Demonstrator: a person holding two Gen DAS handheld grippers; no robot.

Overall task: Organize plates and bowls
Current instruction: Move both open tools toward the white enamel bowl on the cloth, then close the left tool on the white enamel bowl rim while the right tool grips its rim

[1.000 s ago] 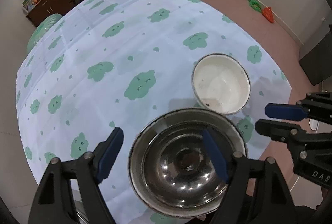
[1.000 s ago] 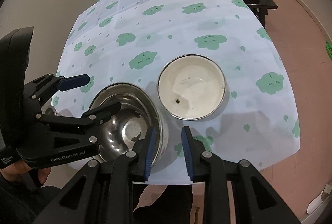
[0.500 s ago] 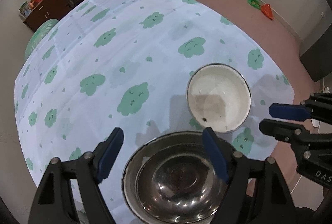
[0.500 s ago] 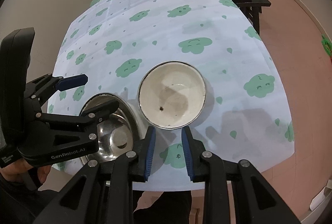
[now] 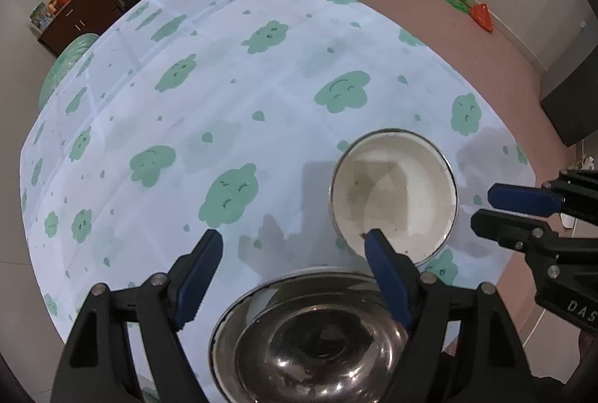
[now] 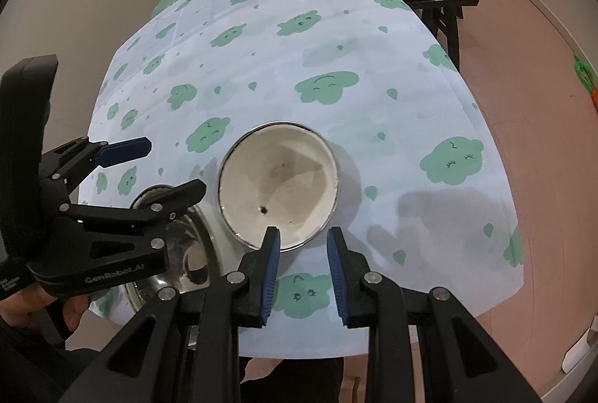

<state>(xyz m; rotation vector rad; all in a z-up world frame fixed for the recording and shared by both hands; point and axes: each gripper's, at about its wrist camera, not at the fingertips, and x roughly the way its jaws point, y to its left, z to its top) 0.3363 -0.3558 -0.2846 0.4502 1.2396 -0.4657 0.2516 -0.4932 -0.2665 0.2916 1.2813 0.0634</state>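
The 2 bowls sit close together near the front edge of the bench point(image 6: 429, 96), which is covered in a pale cloth printed with green clouds. The white bowl point(image 6: 278, 186) lies just ahead of the right gripper point(image 6: 302, 246); its near rim falls right at the tip of the left-hand finger, while the other finger stands clear over bare cloth. These fingers point(image 6: 271, 268) are parted only narrowly and nothing is between them, a gap that looks suited to pinching a thin bowl wall rather than spanning the whole bowl. The steel bowl point(image 5: 310, 335) lies below and between the fingers of the left gripper point(image 5: 295, 253), nearer the camera than their tips, its rim just beside the white bowl's. The left fingers point(image 5: 198, 272) are spread wide and grip nothing; the right-hand one overlaps the white bowl's near rim in the left wrist view, though whether it touches cannot be told. That wide spread seems meant for a broad hold, or simply for waiting. Both grippers point steeply down over the bowls, so the likely aim is to lift 1 bowl by its rim and nest it in the other.
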